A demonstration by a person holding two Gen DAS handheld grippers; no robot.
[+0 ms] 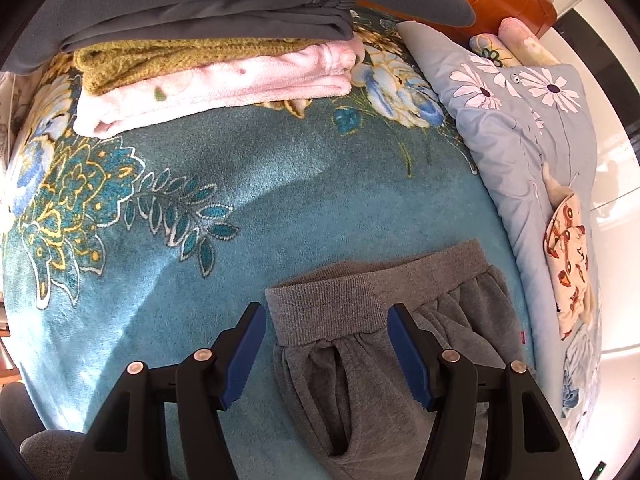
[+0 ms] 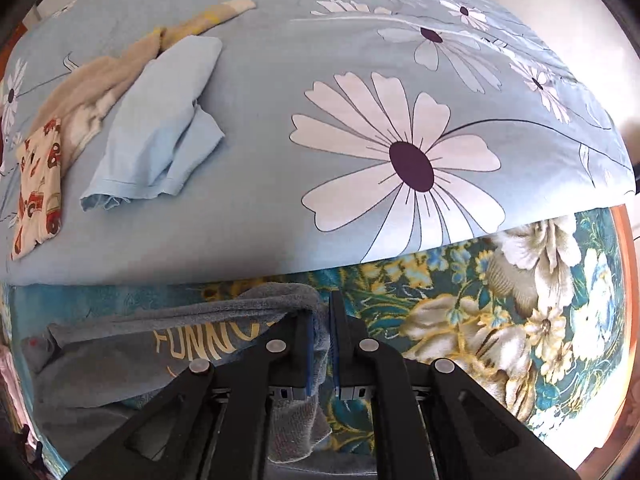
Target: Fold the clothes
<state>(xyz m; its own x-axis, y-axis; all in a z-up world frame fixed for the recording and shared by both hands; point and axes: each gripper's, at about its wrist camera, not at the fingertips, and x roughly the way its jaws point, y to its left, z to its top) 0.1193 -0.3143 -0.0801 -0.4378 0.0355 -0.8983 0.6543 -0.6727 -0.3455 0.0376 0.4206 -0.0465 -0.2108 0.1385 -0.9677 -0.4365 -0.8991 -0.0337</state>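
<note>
Teal floral blanket (image 1: 160,280) spreads beneath me. Left gripper (image 1: 326,354) stands wide astride the grey sweatpants (image 1: 360,360) waistband, ready to pin it; right gripper (image 2: 323,344) pinches their hem (image 2: 304,292), lifting it for the fold.

Three folded garments (image 1: 212,60) stacked, one grey trousers (image 1: 360,340), one blue cloth (image 2: 156,128)

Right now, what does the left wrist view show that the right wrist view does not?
Only the left wrist view shows the open left tool, the grey sweatpants below it, and the stack of folded clothes. Only the right wrist view shows the right tool shut on grey printed cloth, and a light blue garment. Both show the teal floral blanket and the daisy quilt.
</note>
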